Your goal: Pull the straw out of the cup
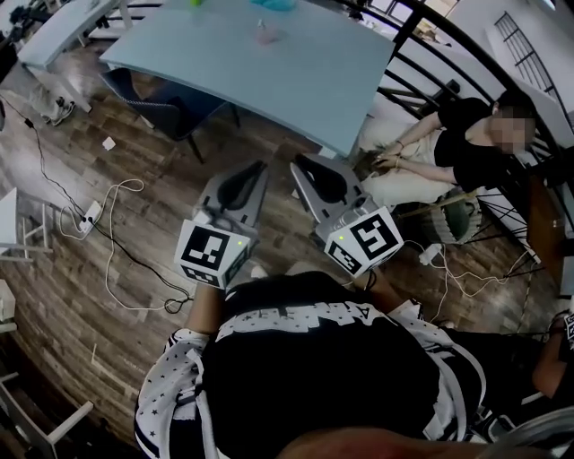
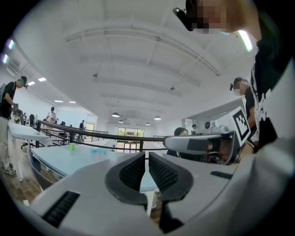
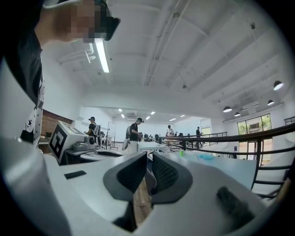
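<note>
A small, clear pinkish cup (image 1: 265,34) stands far off on the pale blue table (image 1: 296,81); I cannot make out a straw in it. Both grippers hang over the wooden floor, well short of the table. My left gripper (image 1: 257,170) is shut with nothing between its dark pads. My right gripper (image 1: 301,167) is shut and empty too, and sits close beside the left. In the left gripper view the jaws (image 2: 146,161) point level at the table's edge. The right gripper view (image 3: 150,163) looks along the table's side.
A green cup (image 1: 193,3) and a teal thing (image 1: 273,4) sit at the table's far edge. A dark chair (image 1: 166,108) stands under the table's left side. A seated person (image 1: 448,152) is at the right by a black railing (image 1: 421,63). Cables (image 1: 108,233) trail on the floor at the left.
</note>
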{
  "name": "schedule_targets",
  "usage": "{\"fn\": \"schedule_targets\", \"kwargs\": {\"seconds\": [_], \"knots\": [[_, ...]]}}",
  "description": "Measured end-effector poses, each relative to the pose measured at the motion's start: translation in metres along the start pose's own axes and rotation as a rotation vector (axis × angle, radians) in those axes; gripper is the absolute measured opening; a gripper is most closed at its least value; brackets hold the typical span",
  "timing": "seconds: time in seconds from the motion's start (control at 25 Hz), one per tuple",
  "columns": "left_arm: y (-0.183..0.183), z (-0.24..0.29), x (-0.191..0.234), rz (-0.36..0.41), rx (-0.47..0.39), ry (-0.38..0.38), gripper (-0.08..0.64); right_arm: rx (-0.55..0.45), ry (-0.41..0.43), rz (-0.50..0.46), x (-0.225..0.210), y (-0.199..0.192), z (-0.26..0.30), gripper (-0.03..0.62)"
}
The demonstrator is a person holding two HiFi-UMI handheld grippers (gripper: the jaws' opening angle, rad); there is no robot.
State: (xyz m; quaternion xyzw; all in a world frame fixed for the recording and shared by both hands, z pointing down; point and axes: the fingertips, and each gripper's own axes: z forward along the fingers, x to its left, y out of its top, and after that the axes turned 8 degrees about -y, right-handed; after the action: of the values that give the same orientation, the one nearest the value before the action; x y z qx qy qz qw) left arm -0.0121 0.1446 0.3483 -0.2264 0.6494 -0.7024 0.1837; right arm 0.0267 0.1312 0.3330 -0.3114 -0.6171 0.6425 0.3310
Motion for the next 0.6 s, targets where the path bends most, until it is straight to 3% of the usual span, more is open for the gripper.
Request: {"fn": "schedule_targets", "kwargs": {"seconds": [0.24, 0.6], "knots": [[-0.007, 0.014, -0.004, -0.006, 0.021, -0.037, 0.015, 0.022, -0.033, 0.01, -0.015, -0.009, 0.0, 0.031], [0.0, 0.027, 0.031, 0.002, 0.058, 0.03, 0.015, 0.007, 0.005, 0.006, -0.043, 0.0, 0.039, 0.031]]}}
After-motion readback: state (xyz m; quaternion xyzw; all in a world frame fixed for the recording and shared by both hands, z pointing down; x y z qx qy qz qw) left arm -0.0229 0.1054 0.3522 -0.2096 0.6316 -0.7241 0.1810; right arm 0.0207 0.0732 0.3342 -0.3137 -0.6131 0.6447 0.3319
